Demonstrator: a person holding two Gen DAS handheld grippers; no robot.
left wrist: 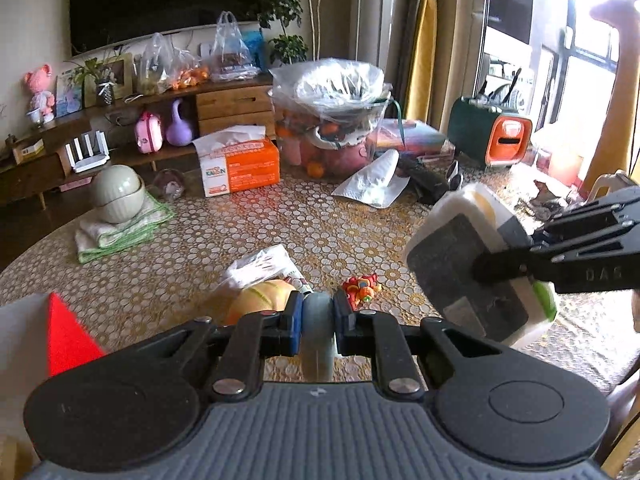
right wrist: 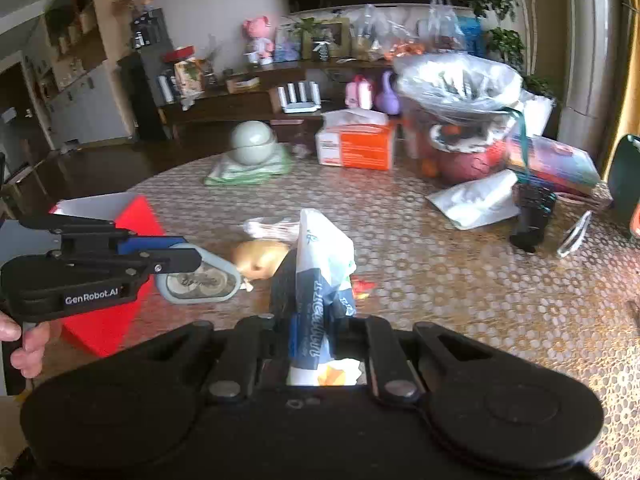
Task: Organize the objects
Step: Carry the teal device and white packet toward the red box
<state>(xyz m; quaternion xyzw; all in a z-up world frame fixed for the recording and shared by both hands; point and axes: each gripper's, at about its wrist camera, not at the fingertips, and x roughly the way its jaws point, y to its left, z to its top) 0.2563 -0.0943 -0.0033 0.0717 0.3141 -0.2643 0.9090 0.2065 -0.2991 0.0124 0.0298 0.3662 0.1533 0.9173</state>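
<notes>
Left gripper (left wrist: pixel 316 316) clamps flat grey-rimmed case (right wrist: pixel 200 278) edge-on between blue pads, held above patterned table (left wrist: pixel 320 216). Right gripper (right wrist: pixel 320 320) pinches white-and-dark soft packet (right wrist: pixel 324 264), also lifted clear of tabletop. Red-and-white box (right wrist: pixel 120 216) sits at table's near edge beside left gripper. Orange tissue box (left wrist: pixel 240 166), pumpkin-shaped toy (left wrist: pixel 260 298), small red toy (left wrist: pixel 362 286) lie on table.

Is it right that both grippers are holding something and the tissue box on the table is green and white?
Not quite. The tissue box is orange and white, not green; the left wrist view shows it clearly. The rest holds: the left gripper is shut on a grey case, and the right gripper on a wipes pack.
</notes>
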